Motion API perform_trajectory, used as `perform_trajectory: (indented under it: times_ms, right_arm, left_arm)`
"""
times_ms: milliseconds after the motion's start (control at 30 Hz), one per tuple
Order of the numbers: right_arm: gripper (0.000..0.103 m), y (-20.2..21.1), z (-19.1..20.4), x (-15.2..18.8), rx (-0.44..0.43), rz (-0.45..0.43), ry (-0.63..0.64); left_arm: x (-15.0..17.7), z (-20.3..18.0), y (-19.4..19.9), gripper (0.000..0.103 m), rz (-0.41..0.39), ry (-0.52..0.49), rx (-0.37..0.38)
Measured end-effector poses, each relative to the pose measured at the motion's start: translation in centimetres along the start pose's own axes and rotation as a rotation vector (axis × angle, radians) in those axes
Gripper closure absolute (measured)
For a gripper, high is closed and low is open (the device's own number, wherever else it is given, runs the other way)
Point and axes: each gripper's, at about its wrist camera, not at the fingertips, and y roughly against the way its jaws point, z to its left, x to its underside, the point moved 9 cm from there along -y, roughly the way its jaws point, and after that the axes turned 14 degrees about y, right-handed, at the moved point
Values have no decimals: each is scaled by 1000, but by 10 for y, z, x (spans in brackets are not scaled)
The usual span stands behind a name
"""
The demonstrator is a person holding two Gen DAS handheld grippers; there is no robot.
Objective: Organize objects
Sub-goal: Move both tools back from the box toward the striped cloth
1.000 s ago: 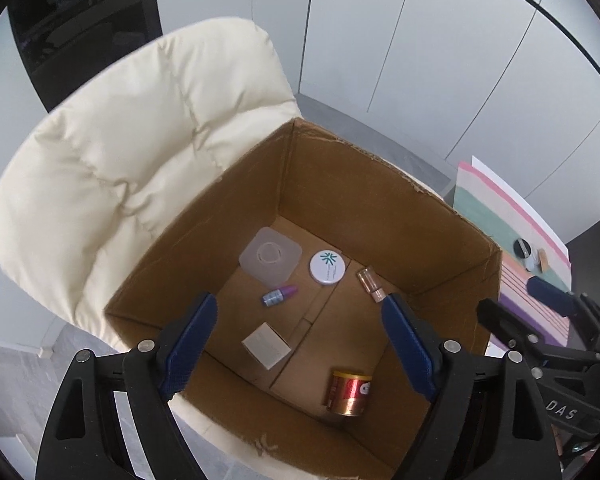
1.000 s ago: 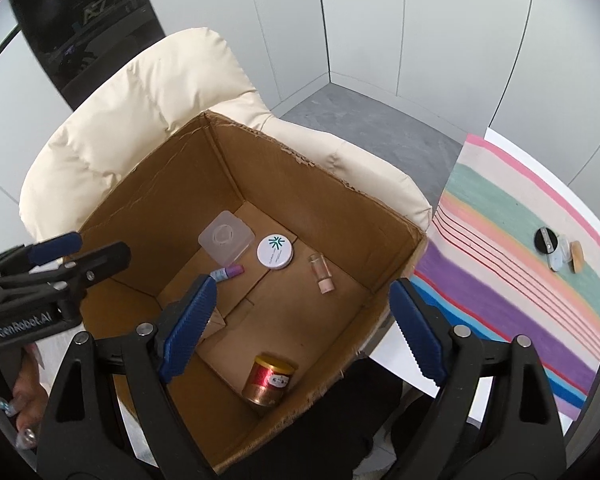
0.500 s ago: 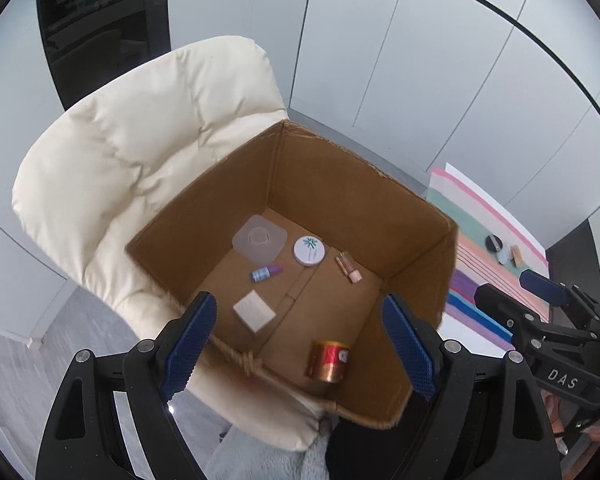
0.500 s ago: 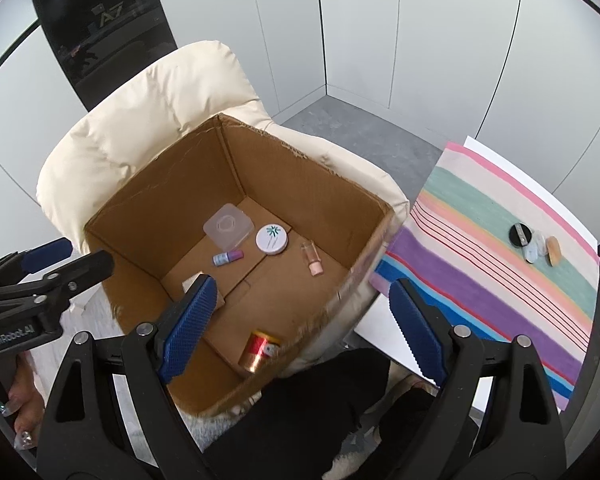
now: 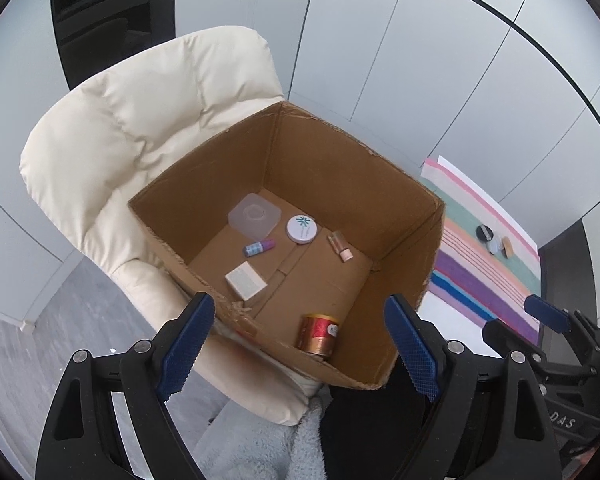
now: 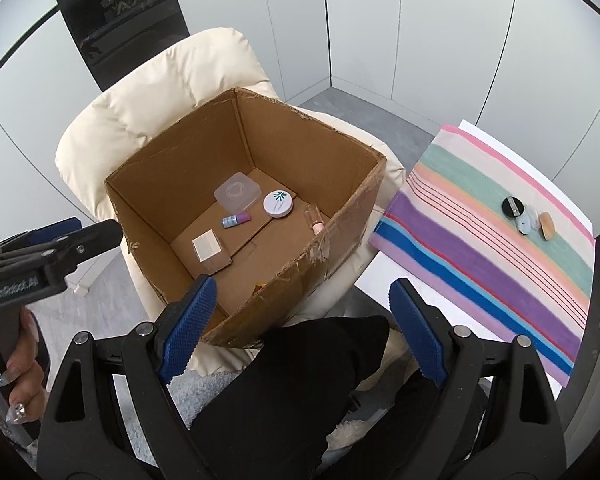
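An open cardboard box [image 5: 340,168] [image 6: 308,148] stands on a cream armchair [image 5: 132,120]. Inside lie a clear square lid [image 5: 254,216], a white round tin [image 5: 301,229], a small blue and purple bottle [image 5: 259,247], a small pink-capped vial [image 5: 340,245], a white block [image 5: 245,280] and a gold can [image 5: 318,334]. My left gripper [image 5: 296,346] is open and empty, above the box's near edge. My right gripper [image 6: 302,330] is open and empty, above the box's near right corner. On the striped cloth [image 6: 492,248] lie a black disc [image 6: 513,207], a pale case [image 6: 526,222] and a tan oval piece [image 6: 547,225].
The striped cloth covers a white table [image 6: 384,292] to the right of the chair. A person's dark-clothed leg [image 6: 300,380] is below the box. Grey floor [image 5: 40,320] lies to the left. White wall panels and a dark glass panel [image 6: 116,12] stand behind.
Both grippers have pulled up and back from the box, which now looks smaller and farther. Both stay open and empty. The things in the box have not moved.
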Motion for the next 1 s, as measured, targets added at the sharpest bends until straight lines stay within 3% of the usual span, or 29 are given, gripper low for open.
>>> perform_trajectory:
  times_ms: [467, 1000]
  right_arm:
    - [13, 34, -70, 31, 82, -40, -135]
    - [13, 79, -208, 132, 253, -31, -427]
  left_arm:
    - [28, -85, -17, 15, 10, -195, 33]
    - [86, -238, -45, 15, 81, -443, 163]
